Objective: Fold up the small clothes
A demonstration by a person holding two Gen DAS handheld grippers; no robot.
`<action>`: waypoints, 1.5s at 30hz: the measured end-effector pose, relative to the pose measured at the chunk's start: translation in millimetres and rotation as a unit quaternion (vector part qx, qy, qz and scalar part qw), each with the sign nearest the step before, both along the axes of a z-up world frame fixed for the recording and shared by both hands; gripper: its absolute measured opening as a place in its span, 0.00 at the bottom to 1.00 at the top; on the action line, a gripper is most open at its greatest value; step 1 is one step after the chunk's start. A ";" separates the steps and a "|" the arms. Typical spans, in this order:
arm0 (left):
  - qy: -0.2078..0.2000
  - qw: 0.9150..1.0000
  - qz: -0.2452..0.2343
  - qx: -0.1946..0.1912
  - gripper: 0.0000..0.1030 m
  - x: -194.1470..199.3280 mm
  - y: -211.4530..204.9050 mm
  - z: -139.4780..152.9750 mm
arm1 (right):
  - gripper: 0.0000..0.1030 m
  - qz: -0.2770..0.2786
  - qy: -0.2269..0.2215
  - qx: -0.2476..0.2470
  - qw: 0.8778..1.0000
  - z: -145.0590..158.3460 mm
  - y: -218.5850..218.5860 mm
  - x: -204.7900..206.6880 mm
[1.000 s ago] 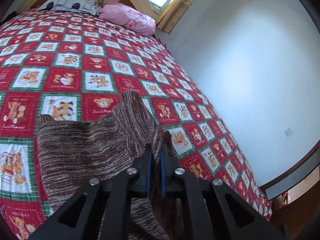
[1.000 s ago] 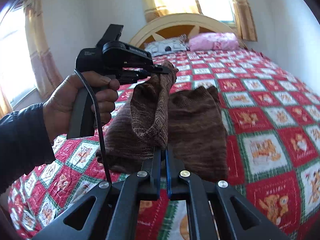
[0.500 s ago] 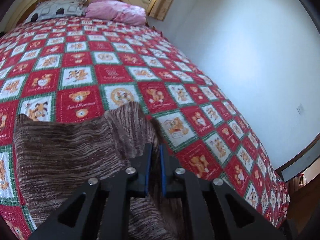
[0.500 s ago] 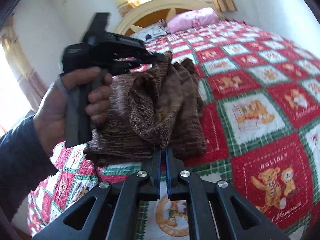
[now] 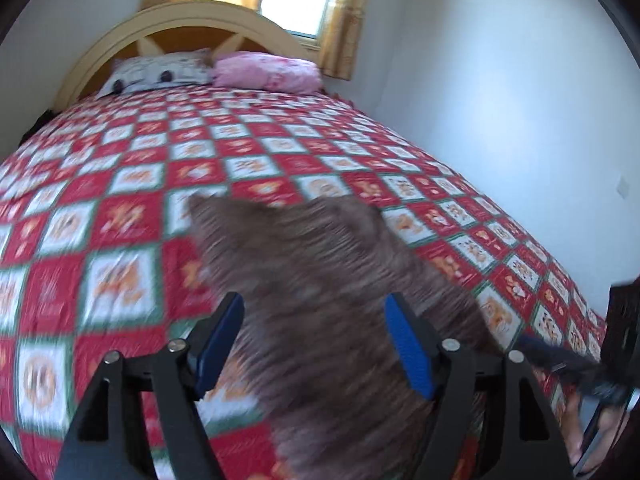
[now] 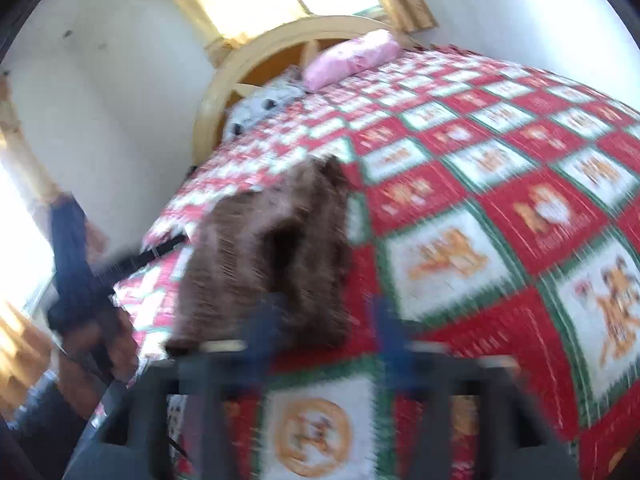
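Now we see both the left gripper (image 5: 314, 344) and the right gripper (image 6: 326, 330) spread wide, gripping nothing; the brown knit garment (image 5: 336, 280) lies on the bed (image 5: 120, 216), blurred.

We see the bedspread (image 5: 120, 216) lying flat around the brown knit (image 5: 332, 280), bare to its left, right and far side, so a gripper can pass there. The pillows (image 5: 264, 70) and headboard (image 5: 192, 20) close the far end; the wall (image 5: 500, 120) hems the right edge.
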State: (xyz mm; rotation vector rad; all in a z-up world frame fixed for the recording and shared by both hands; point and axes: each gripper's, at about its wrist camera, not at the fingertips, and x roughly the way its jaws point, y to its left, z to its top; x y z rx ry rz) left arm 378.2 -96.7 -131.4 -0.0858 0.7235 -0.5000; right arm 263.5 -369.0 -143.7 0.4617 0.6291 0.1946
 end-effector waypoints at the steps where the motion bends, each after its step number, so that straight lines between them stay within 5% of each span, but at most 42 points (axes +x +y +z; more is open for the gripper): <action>1: 0.003 1.000 0.008 -0.005 0.74 -1.3 5.6 -2.8 | 0.70 0.017 -0.005 -0.002 1.000 6.4 4.4 8.0; 4: 0.015 0.999 0.033 -0.013 0.89 -3.0 19.7 -15.7 | 0.70 0.037 0.007 -0.031 0.999 18.9 18.2 42.1; 7: 0.039 0.998 0.039 -0.031 0.89 -0.5 23.7 -31.7 | 0.51 0.052 0.056 -0.032 0.997 15.4 22.5 86.6; 12: 0.045 0.998 0.024 -0.019 0.92 -6.5 15.0 -47.4 | 0.45 0.078 0.142 -0.044 0.986 -14.6 27.1 146.9; 14: 0.047 0.999 0.012 -0.018 0.94 -6.5 11.9 -50.6 | 0.20 0.084 0.148 -0.046 0.984 -22.2 28.3 155.4; 18: 0.067 0.997 0.010 -0.030 0.94 -5.1 18.3 -56.6 | 0.12 0.070 0.134 -0.053 0.987 -14.8 26.7 147.2; 22: 0.074 0.997 0.002 -0.033 0.98 -6.0 18.5 -58.5 | 0.12 0.031 0.112 -0.066 0.991 1.3 10.8 129.9; 26: 0.073 0.997 -0.006 -0.002 1.00 -7.8 7.7 -59.3 | 0.14 0.054 0.162 -0.079 0.982 -20.9 8.5 141.1; 27: 0.073 0.997 -0.006 0.006 1.00 -7.9 5.5 -59.8 | 0.23 0.049 0.167 -0.081 0.981 -24.3 5.6 143.3; 28: 0.072 0.997 -0.005 0.015 1.00 -8.4 3.1 -59.7 | 0.44 0.037 0.166 -0.088 0.981 -23.5 2.6 144.4; 29: 0.070 0.997 -0.005 0.019 1.00 -9.4 2.5 -59.5 | 0.51 0.028 0.160 -0.088 0.983 -20.6 -0.3 145.1; 33: 0.068 0.997 -0.005 0.020 1.00 -12.2 4.6 -59.1 | 0.52 0.024 0.111 -0.065 0.991 2.8 -8.8 157.2; 38: 0.069 0.997 -0.005 0.015 1.00 -12.5 6.5 -58.9 | 0.52 0.049 0.127 -0.103 0.985 3.9 12.3 211.7; 39: 0.069 0.998 -0.006 0.012 1.00 -12.6 7.5 -58.8 | 0.49 0.050 0.149 -0.103 0.982 -5.2 15.2 226.9; 42: 0.071 0.997 -0.006 0.012 1.00 -11.8 7.1 -58.8 | 0.04 0.039 0.165 -0.115 0.979 -14.9 18.9 244.9; 45: 0.070 0.997 -0.005 0.016 1.00 -10.8 6.4 -59.0 | 0.03 0.011 0.149 -0.122 0.981 -8.0 14.3 238.9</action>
